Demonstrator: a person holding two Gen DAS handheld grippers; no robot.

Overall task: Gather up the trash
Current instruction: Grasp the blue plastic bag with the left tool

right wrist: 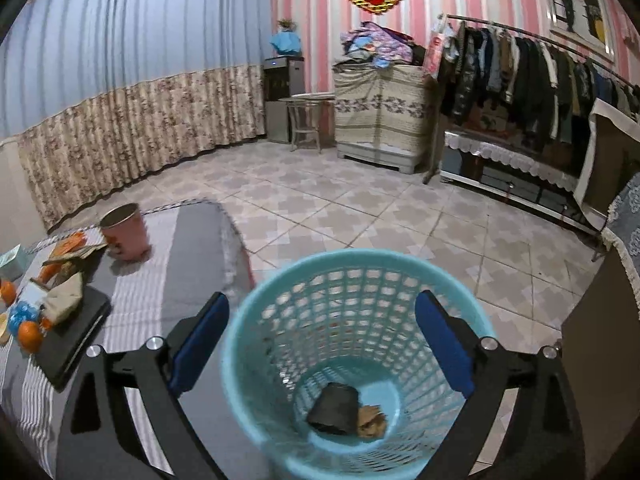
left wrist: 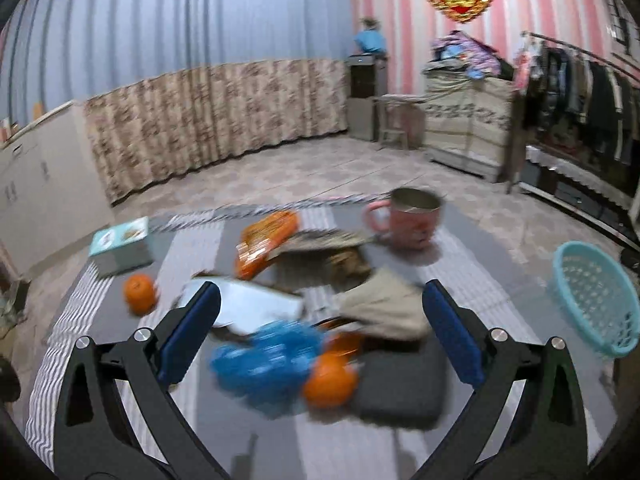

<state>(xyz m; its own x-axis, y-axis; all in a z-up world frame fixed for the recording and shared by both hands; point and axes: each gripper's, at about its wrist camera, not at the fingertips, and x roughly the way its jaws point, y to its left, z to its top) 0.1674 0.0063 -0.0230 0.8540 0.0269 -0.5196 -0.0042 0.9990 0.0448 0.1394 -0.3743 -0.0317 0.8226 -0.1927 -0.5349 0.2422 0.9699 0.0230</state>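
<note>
The left hand-held gripper stands with its blue-padded jaws spread wide and nothing pinched, over a worktop covered in grey and white striped cloth. Between and just beyond the pads lies a loose heap of trash, blurred in this view: a crumpled blue plastic wrapper at lower centre, a flat white sheet to its upper left, a creased beige paper bag with its long axis running from lower right to upper left, and an orange foil packet slanting from lower left to upper right toward the upper centre. A round orange touches the blue wrapper; a second orange sits well apart at the left. A dark flat pad lies under the right side of the heap. A pink mug with a metal lining stands upright beyond, handle pointing left. A small teal box rests at the left edge. The right hand-held gripper likewise has its jaws apart and empty, above a teal plastic lattice basket standing upright on the tiled floor beside the worktop. At the basket's bottom, between and below the pads, lie a dark crumpled piece and a tan scrap, touching each other.
</note>
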